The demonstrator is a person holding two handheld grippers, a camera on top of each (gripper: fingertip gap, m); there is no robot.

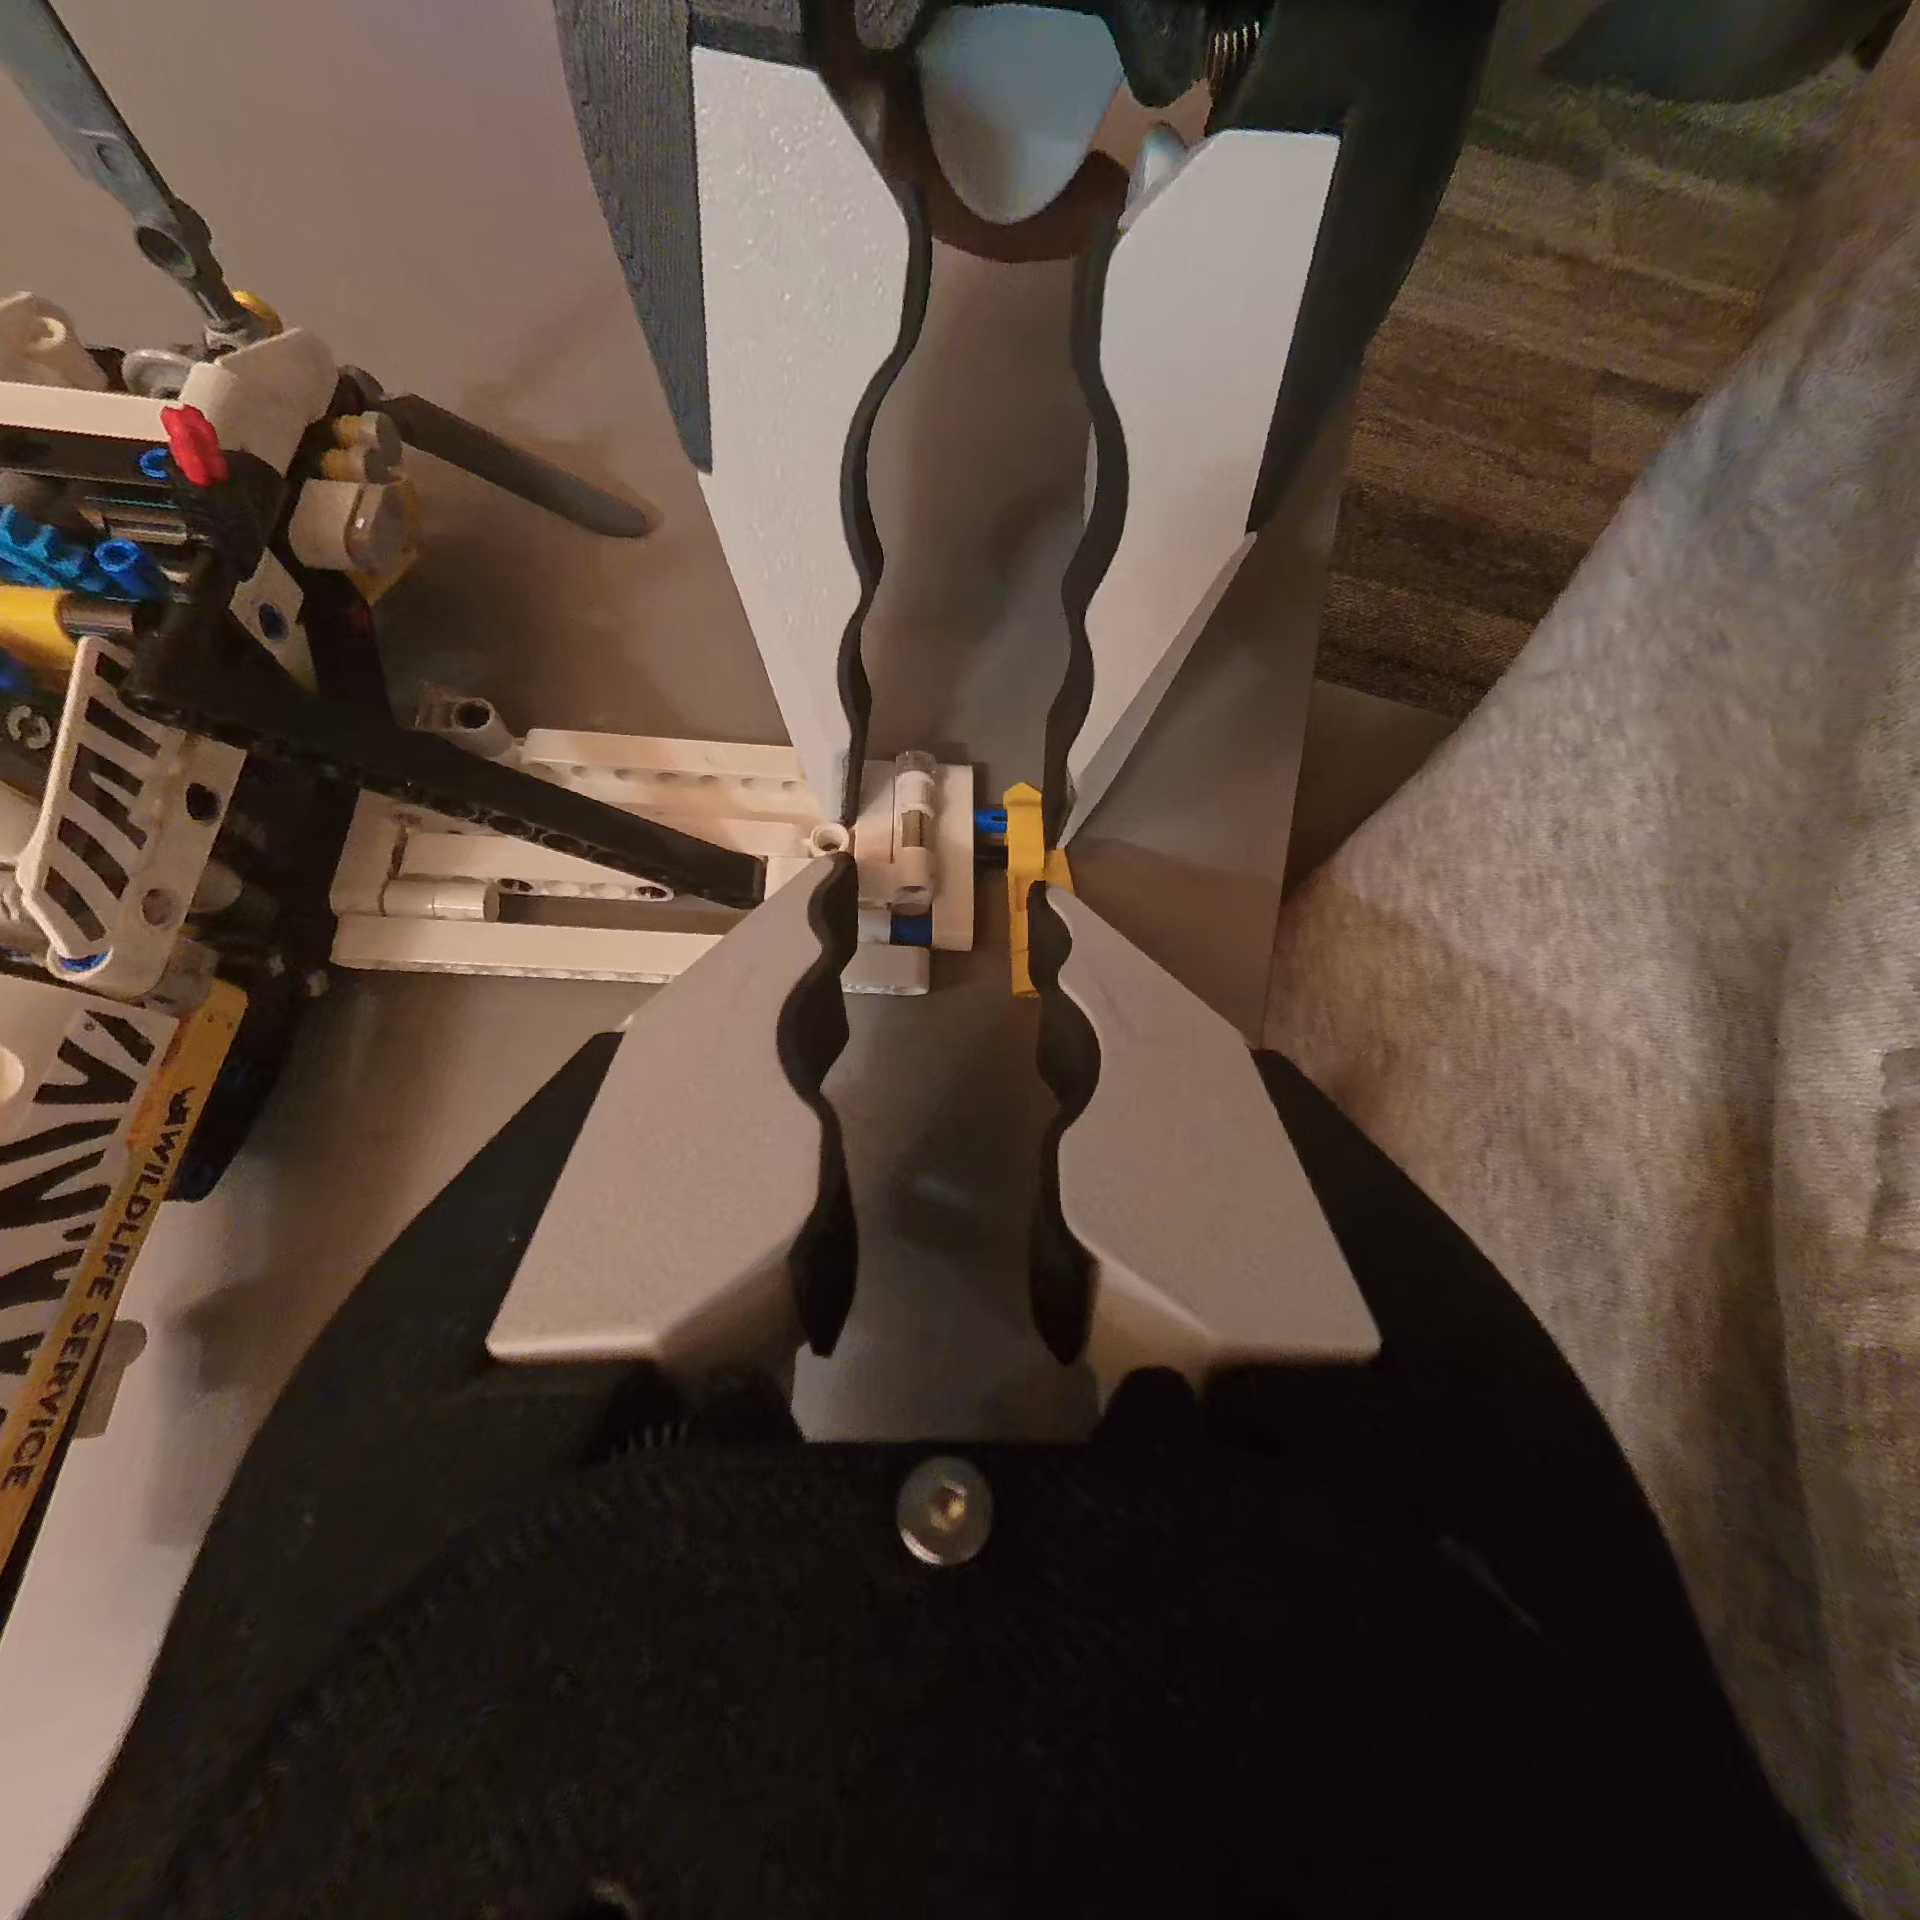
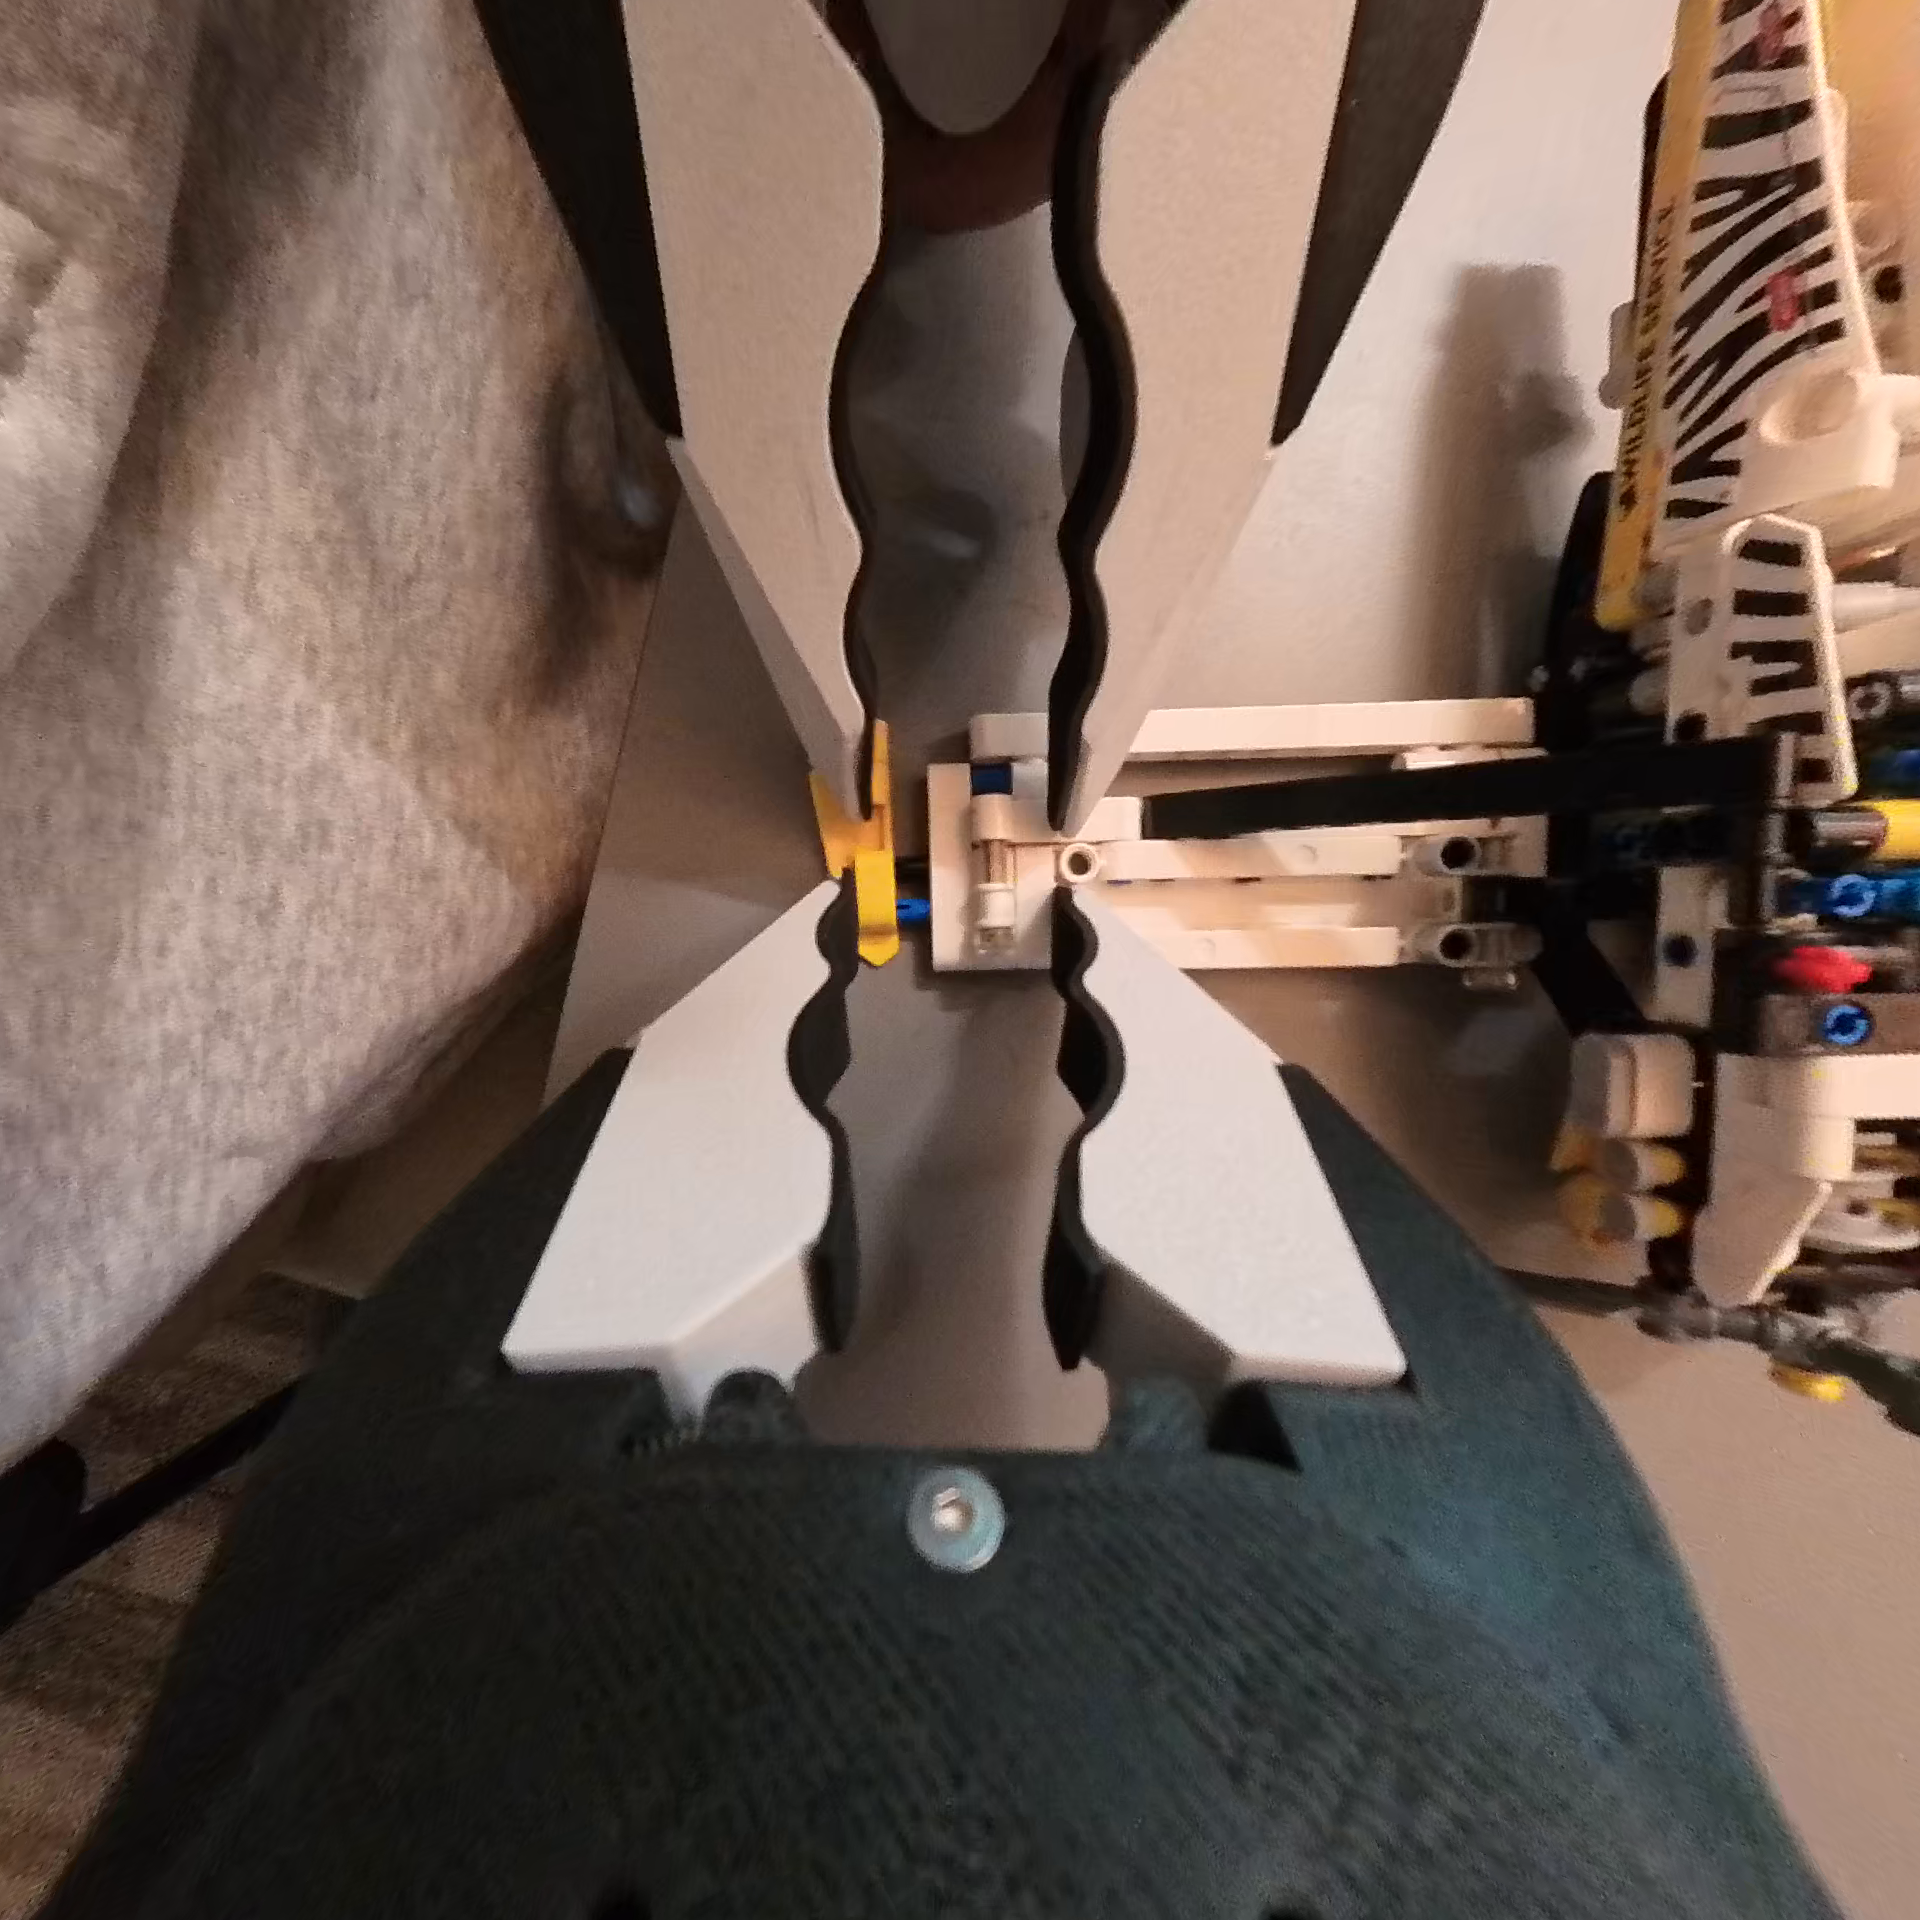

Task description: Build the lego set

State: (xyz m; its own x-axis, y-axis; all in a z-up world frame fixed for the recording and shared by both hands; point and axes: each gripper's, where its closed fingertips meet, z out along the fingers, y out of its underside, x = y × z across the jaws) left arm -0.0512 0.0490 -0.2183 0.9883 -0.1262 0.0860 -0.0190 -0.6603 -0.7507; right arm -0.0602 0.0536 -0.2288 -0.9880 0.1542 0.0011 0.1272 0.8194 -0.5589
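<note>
the two grippers are meeting tip to tip over the tail end of the lego model, each one showing in the other's camera.

in the left wrist view, the left gripper [image 1: 943, 904] is reaching up from 6 o'clock, and its fingers are closing on the white tail block [image 1: 914, 862] and the yellow piece [image 1: 1023, 883] together: one fingertip is pressing the block's side toward 9 o'clock, the other is lying against the yellow piece toward 3 o'clock. the right gripper [image 1: 951, 805] is coming down from 12 o'clock and is bracketing the same two parts in the same way. a short blue pin [image 1: 992, 819] is showing in the narrow gap between the yellow piece and the block, so whether the piece is fully seated cannot be told.

in the right wrist view, the right gripper [image 2: 954, 914] is rising from 6 o'clock, clenched across the yellow piece [image 2: 873, 883] and the white tail block [image 2: 982, 873], with the left gripper [image 2: 961, 800] opposite at 12 o'clock.

the white tail boom [image 1: 582, 831] is running away toward 9 o'clock, with a black beam [image 1: 499, 800] lying along it, to the helicopter body [image 1: 156, 623], which is carrying zebra-striped panels and is standing on the pale worktop [image 1: 436, 1143]. grey fabric [image 1: 1662, 935] is filling the 3 o'clock side, past the worktop's edge.
</note>
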